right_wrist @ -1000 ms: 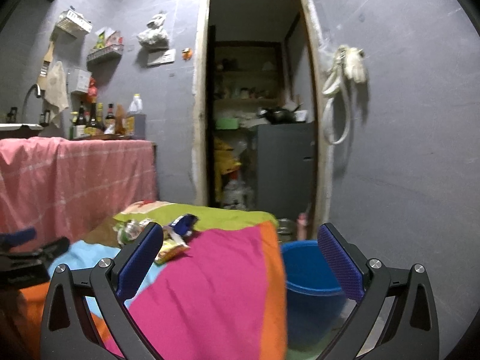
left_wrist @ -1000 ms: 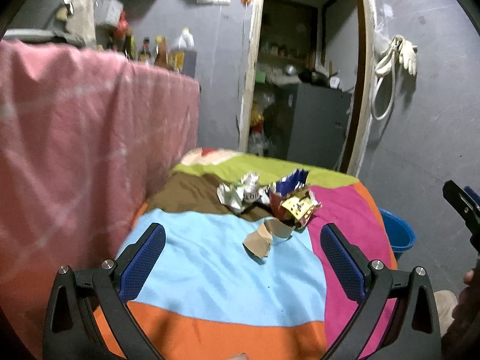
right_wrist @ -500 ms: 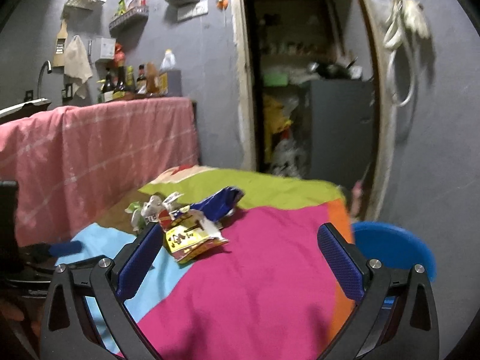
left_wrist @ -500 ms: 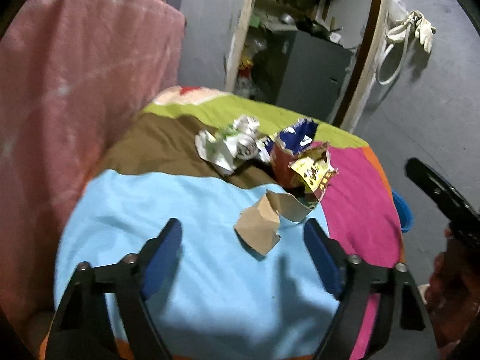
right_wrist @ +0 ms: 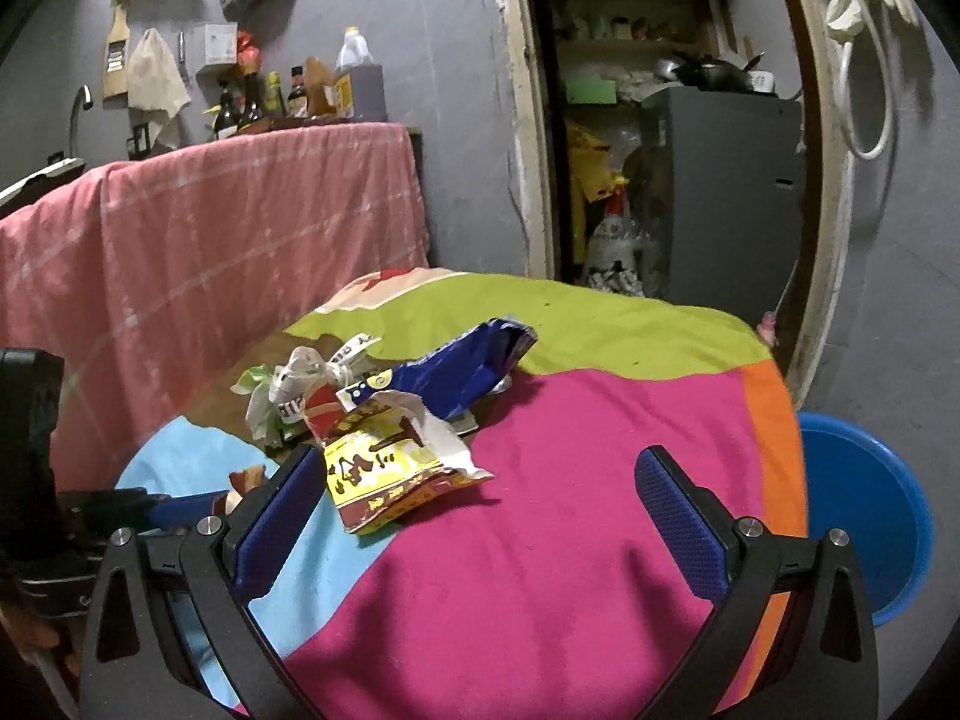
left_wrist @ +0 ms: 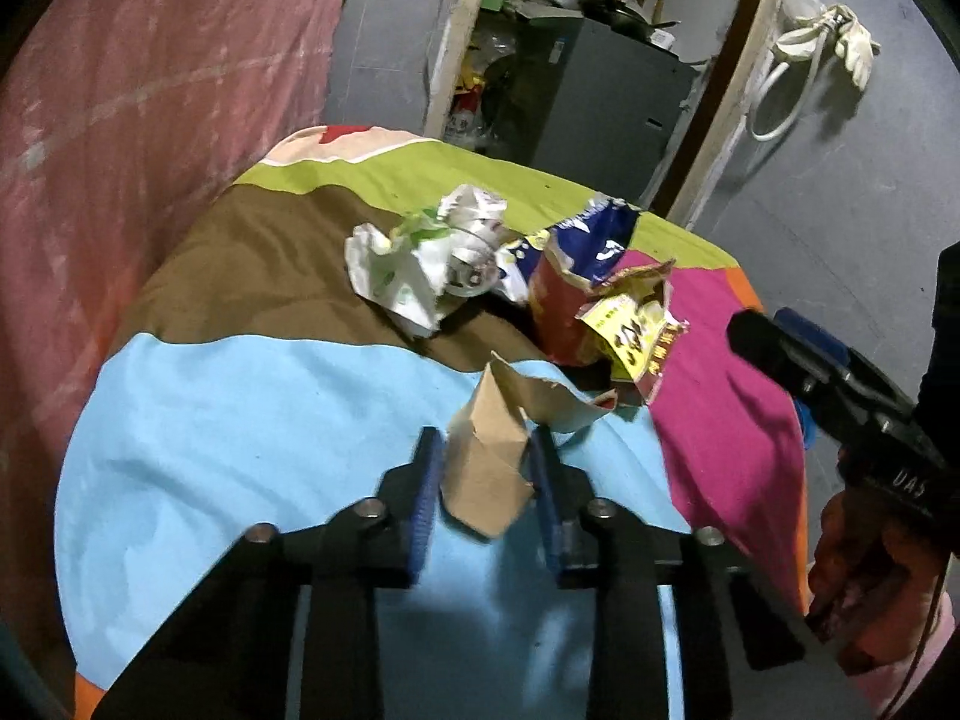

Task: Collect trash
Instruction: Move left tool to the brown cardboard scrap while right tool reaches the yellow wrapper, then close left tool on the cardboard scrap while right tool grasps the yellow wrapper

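A torn brown cardboard scrap [left_wrist: 492, 450] lies on the light-blue patch of the colourful cloth [left_wrist: 240, 420]. My left gripper [left_wrist: 485, 498] is closing on it, and its blue pads touch the scrap's two sides. Behind it sit a yellow-and-red snack wrapper [left_wrist: 630, 336], a blue wrapper [left_wrist: 600, 240] and crumpled white plastic [left_wrist: 420, 264]. My right gripper [right_wrist: 480, 480] hangs open over the pink patch with nothing between its fingers. The yellow-and-red wrapper [right_wrist: 390, 468] lies just inside its left finger. In the left wrist view the right gripper [left_wrist: 774, 330] comes in from the right edge.
A blue tub [right_wrist: 858, 510] stands on the floor past the table's right edge. A pink cloth [right_wrist: 210, 228] covers a counter on the left, with bottles on top. An open doorway [right_wrist: 660, 180] with a grey cabinet lies behind the table.
My left gripper moved forward and down to the cardboard scrap and its jaws narrowed around it. My right gripper swung left, from over the tub to over the pink patch.
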Demonstrator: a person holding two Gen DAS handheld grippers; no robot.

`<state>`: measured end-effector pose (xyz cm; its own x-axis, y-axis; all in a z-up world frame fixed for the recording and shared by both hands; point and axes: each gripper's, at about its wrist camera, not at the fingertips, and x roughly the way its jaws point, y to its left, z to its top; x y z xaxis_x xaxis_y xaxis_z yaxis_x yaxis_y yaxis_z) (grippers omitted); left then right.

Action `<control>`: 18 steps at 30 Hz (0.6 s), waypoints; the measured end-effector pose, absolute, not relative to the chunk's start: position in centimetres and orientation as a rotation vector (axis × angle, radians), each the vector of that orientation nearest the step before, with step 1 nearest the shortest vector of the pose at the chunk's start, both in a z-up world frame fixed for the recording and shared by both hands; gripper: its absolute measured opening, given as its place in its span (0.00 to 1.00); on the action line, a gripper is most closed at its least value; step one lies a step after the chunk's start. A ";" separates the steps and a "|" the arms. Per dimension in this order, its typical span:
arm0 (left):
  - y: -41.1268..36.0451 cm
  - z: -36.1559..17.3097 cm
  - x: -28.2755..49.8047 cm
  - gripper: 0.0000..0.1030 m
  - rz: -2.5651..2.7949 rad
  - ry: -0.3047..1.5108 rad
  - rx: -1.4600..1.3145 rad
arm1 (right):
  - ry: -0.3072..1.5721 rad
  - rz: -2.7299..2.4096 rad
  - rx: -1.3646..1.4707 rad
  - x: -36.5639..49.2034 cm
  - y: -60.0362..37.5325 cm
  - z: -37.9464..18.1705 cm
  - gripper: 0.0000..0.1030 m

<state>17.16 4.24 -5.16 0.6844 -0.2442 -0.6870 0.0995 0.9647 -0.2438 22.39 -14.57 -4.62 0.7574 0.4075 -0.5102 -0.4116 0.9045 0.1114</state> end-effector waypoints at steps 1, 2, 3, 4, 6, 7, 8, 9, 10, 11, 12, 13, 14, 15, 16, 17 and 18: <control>4.2 -5.2 17.4 0.21 -0.189 0.794 -0.197 | 0.567 0.455 -0.013 22.6 -14.3 -4.8 1.00; 4.5 -5.1 17.4 0.21 -0.179 0.791 -0.208 | 0.575 0.463 -0.021 22.7 -14.0 -4.9 1.00; 4.9 -5.1 17.3 0.21 -0.165 0.785 -0.220 | 0.584 0.474 -0.030 22.8 -13.6 -5.1 1.00; 5.1 -5.0 17.4 0.21 -0.154 0.780 -0.227 | 0.597 0.487 -0.042 23.0 -13.3 -5.3 1.00; 6.0 -4.8 17.2 0.21 -0.119 0.765 -0.246 | 0.619 0.505 -0.063 23.5 -12.6 -5.6 1.00; 6.2 -4.7 17.1 0.21 -0.112 0.761 -0.253 | 0.635 0.517 -0.081 23.8 -12.2 -5.9 1.00; 6.6 -4.7 17.0 0.21 -0.101 0.755 -0.263 | 0.649 0.525 -0.101 24.1 -11.7 -6.1 1.00; 6.9 -4.6 16.9 0.21 -0.090 0.751 -0.270 | 0.661 0.533 -0.119 24.4 -11.3 -6.3 1.00; 7.1 -4.6 16.9 0.21 -0.081 0.748 -0.278 | 0.671 0.540 -0.132 24.6 -11.0 -6.5 1.00; 7.3 -4.5 16.8 0.21 -0.075 0.746 -0.287 | 0.684 0.547 -0.146 24.9 -10.6 -6.8 1.00; 7.4 -4.5 16.8 0.21 -0.070 0.746 -0.291 | 0.697 0.554 -0.161 25.3 -10.1 -7.1 1.00; 7.5 -4.5 16.8 0.21 -0.065 0.745 -0.292 | 0.706 0.563 -0.171 25.6 -9.8 -7.4 1.00; 7.4 -4.5 16.7 0.21 -0.064 0.746 -0.290 | 0.715 0.567 -0.182 25.8 -9.5 -7.6 0.99; 7.4 -4.4 16.7 0.21 -0.063 0.744 -0.286 | 0.719 0.566 -0.187 25.9 -9.4 -7.7 0.98; 7.2 -4.4 16.7 0.21 -0.064 0.742 -0.282 | 0.723 0.568 -0.194 26.1 -9.3 -7.9 0.91; 7.1 -4.3 16.6 0.21 -0.067 0.739 -0.278 | 0.725 0.572 -0.196 26.1 -9.3 -7.9 0.82; 6.9 -4.2 16.5 0.21 -0.070 0.736 -0.276 | 0.728 0.575 -0.198 26.0 -9.3 -7.9 0.78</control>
